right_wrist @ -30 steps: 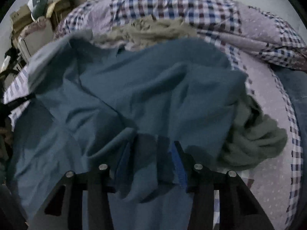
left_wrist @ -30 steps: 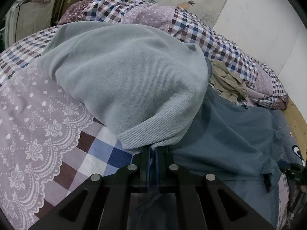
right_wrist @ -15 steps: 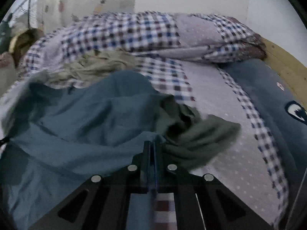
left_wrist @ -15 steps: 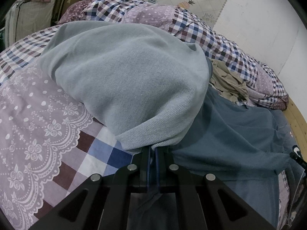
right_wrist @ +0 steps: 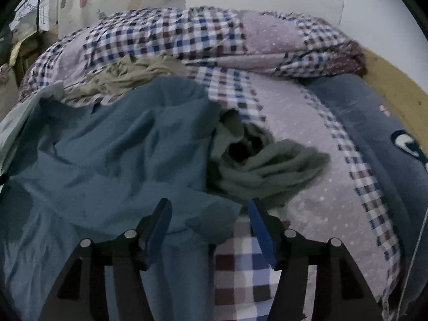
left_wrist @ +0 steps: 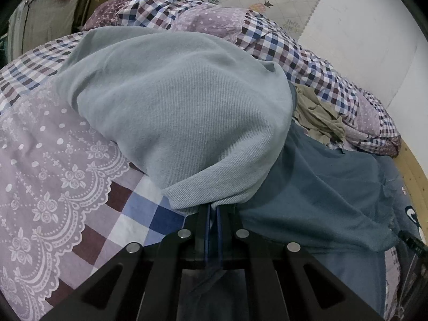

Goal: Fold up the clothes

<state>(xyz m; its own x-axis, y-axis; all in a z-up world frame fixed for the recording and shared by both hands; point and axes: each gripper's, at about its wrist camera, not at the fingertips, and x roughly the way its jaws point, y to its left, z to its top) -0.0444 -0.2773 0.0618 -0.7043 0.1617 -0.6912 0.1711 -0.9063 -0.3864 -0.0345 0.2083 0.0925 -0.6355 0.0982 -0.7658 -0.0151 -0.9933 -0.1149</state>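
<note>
A teal-blue garment lies spread over the bed. My left gripper is shut on the garment's edge, and a thin strip of blue cloth shows between its fingers. A pale grey-blue garment drapes over the fingertips and hides them. My right gripper stands open above the teal garment's right corner, with cloth lying between its blue fingers but not pinched. A crumpled olive-green garment lies just beyond its right finger.
A beige crumpled garment rests against the rolled checked quilt. The lilac lace-print bedsheet covers the bed. A dark blue pillow and the wooden bed rim lie at the right. The wall is behind.
The right gripper was open a second ago, shut on the teal garment half a second ago, and now stands open again, farther right. The left gripper has stayed shut and still.
</note>
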